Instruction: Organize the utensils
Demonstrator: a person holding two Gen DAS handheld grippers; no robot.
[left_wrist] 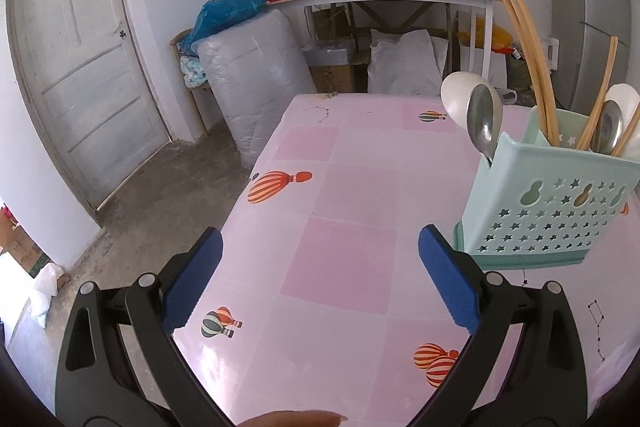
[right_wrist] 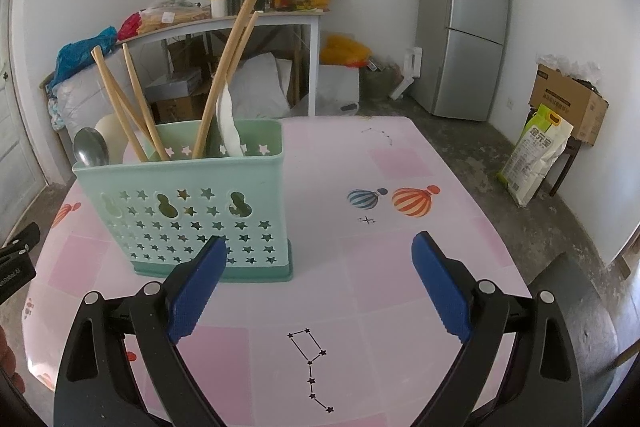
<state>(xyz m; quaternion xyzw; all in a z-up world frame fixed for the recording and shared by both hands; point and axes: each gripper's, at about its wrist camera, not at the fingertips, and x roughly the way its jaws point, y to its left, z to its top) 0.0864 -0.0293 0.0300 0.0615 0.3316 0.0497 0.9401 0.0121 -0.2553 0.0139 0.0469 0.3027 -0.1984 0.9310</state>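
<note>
Item: holder [right_wrist: 184, 203], mint green, star-punched, standing upright on the table [right_wrist: 400, 267]. Left of centre in the right wrist view; right edge of frame in the left wrist view.

Contents: chopsticks [right_wrist: 224, 75], two pairs, leaning out at different angles; metal spoon [left_wrist: 482, 123] bowl-up at one end of the holder; white spoon [left_wrist: 454, 99] behind it; a second metal spoon [left_wrist: 610, 129] and a white one at the other end. In the right wrist view a white spoon [right_wrist: 229, 123] stands edge-on among the chopsticks.

Left gripper [left_wrist: 320, 279]: spread wide, nothing between the pads, low over the tablecloth, holder just beside its right pad [left_wrist: 444, 275].

Right gripper [right_wrist: 318, 287]: spread wide, empty; its left pad [right_wrist: 200, 287] overlaps the holder's lower front in frame, contact not discernible.

Step, as judged: no loose utensil shows on the table, so sorting appears at or near its end. Any next move would call for finding a stray piece, or straightening the splayed chopsticks.

Not determinable: compartment divisions inside the holder; utensil ends below the rim; the near table edge, hidden by both grippers. A fingertip [left_wrist: 292, 419] is cut off at the bottom of the left wrist view; part of the left gripper enters the left edge of the right wrist view.
</note>
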